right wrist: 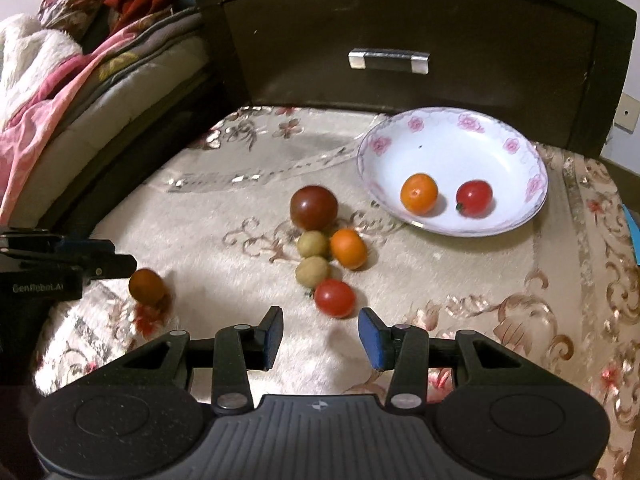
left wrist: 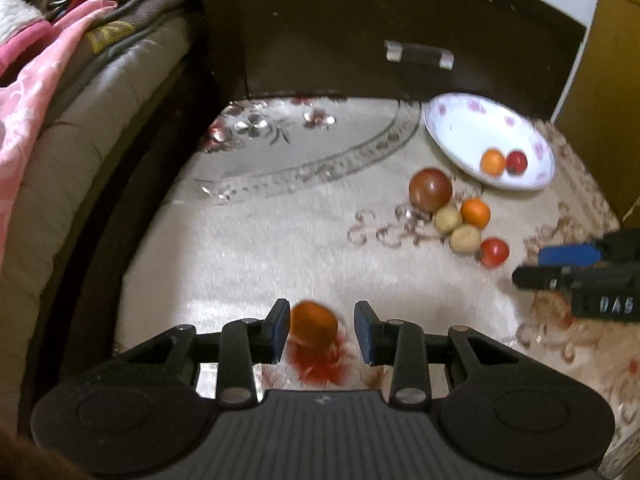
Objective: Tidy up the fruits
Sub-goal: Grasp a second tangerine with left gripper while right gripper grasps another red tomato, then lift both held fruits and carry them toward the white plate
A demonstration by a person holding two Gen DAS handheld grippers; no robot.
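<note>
A white floral plate (right wrist: 452, 148) on the rug holds an orange fruit (right wrist: 419, 193) and a red tomato (right wrist: 474, 197); the plate also shows in the left wrist view (left wrist: 472, 128). Left of it lie a dark tomato (right wrist: 314, 207), two tan fruits (right wrist: 312, 243), an orange fruit (right wrist: 349, 249) and a red tomato (right wrist: 335, 298). My right gripper (right wrist: 320, 340) is open, just short of that red tomato. My left gripper (left wrist: 322, 330) is open around a lone orange fruit (left wrist: 314, 325), which lies on the rug close to the left pad.
A dark drawer front (right wrist: 400, 40) with a metal handle (right wrist: 389, 60) stands behind the rug. A bed with blankets (right wrist: 60, 92) runs along the left. A yellow box (left wrist: 600, 92) stands at the right in the left wrist view.
</note>
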